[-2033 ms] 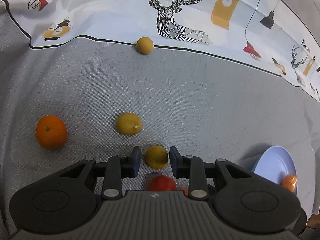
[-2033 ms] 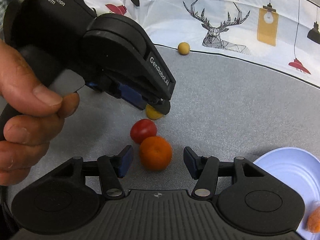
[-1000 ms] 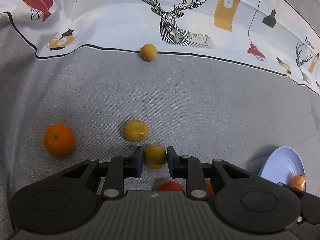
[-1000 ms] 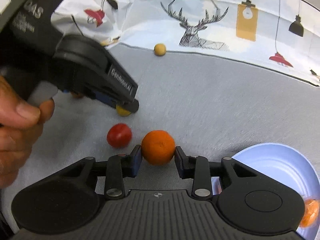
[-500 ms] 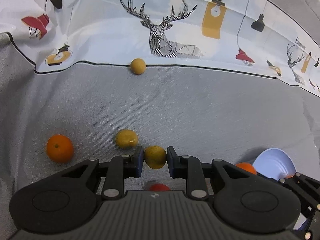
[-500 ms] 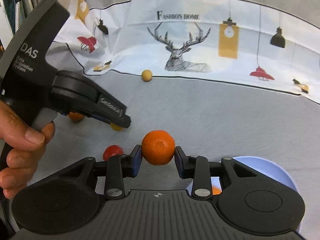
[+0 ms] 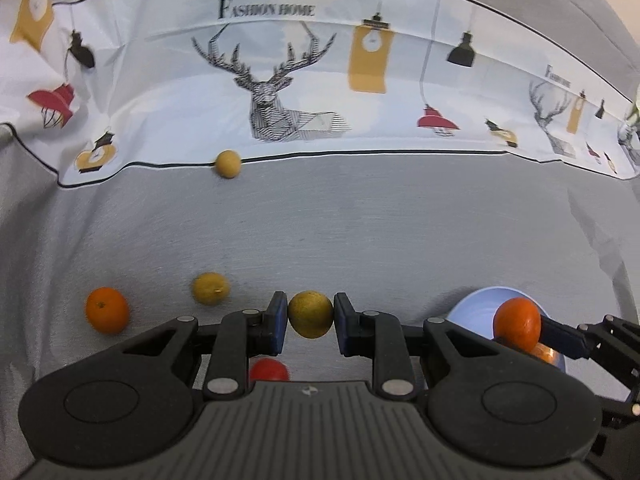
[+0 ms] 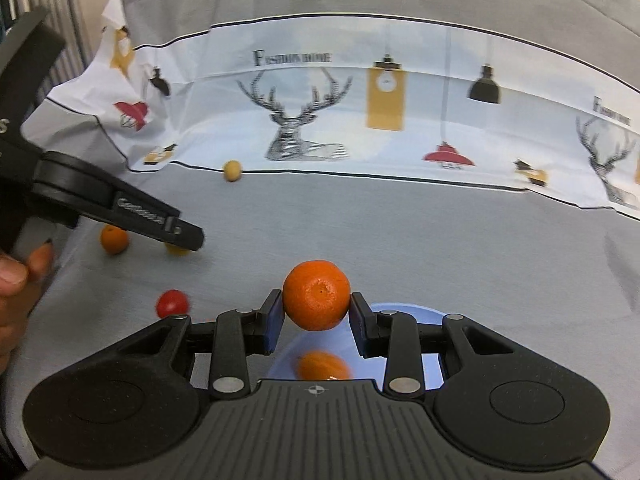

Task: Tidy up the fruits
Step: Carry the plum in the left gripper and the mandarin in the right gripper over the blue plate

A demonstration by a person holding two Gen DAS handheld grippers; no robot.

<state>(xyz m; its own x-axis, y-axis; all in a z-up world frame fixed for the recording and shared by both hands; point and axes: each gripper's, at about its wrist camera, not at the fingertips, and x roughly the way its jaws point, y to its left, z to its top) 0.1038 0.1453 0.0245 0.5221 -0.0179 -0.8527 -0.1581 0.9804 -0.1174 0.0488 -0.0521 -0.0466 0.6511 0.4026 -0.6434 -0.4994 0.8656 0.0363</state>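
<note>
My left gripper (image 7: 310, 316) is shut on a small yellow fruit (image 7: 310, 313) and holds it above the grey cloth. My right gripper (image 8: 316, 312) is shut on an orange (image 8: 316, 295) above a light blue plate (image 8: 400, 316) that holds another orange (image 8: 323, 365). In the left wrist view the plate (image 7: 474, 308) is at the right, with the held orange (image 7: 517, 322) over it. On the cloth lie a red tomato (image 7: 269, 370), a yellow fruit (image 7: 211, 288), an orange (image 7: 107, 310) and a far small yellow fruit (image 7: 228, 164).
A white patterned cloth (image 7: 280, 80) with deer and lamp prints rises at the back. The grey cloth (image 7: 360, 220) covers the surface. The left gripper's body (image 8: 100, 200) and the hand holding it fill the left of the right wrist view.
Both grippers closed on their fruits and lifted them. The right gripper carried its orange to the right, over the blue plate. The left gripper rose with the yellow fruit.
</note>
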